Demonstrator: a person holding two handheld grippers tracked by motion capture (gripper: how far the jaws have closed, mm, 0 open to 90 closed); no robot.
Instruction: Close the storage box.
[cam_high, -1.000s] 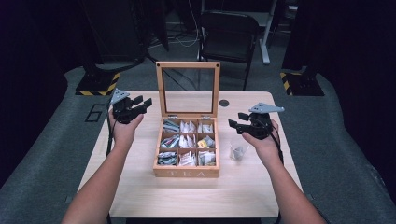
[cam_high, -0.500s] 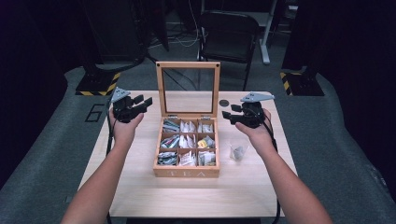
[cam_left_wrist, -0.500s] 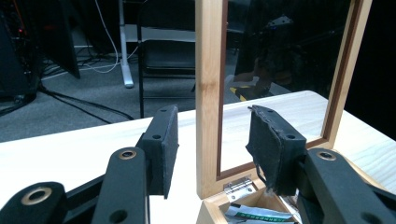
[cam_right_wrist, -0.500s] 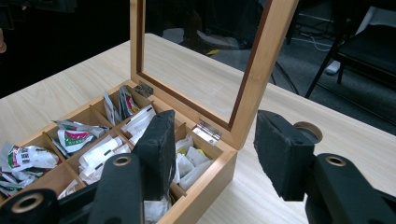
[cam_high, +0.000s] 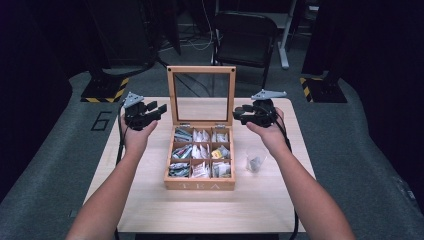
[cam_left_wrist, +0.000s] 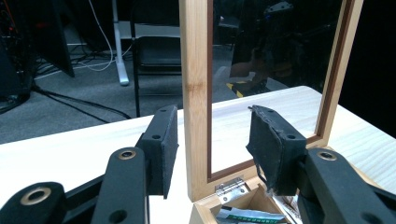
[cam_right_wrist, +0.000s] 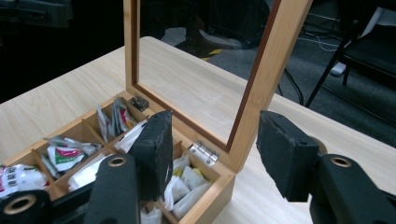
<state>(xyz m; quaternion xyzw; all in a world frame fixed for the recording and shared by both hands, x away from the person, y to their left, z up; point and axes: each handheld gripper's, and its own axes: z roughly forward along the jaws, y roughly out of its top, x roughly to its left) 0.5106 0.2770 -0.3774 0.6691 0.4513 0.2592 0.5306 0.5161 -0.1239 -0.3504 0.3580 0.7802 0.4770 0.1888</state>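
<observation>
- High view: the wooden tea box (cam_high: 201, 184) stands in the middle of the table (cam_high: 150, 210), its glass lid (cam_high: 201, 95) upright. The left gripper (cam_high: 159, 108) and the right gripper (cam_high: 239, 114) flank the lid; closing it seems the step in hand.
- Left gripper view: the jaws stand open around the lid's side rail (cam_left_wrist: 195, 93), without touching it.
- Right gripper view: the jaws have just been opening, and the other rail (cam_right_wrist: 266, 74) stands between them, unpressed. Next, I think, both must pinch the frame and lower it gently.
</observation>
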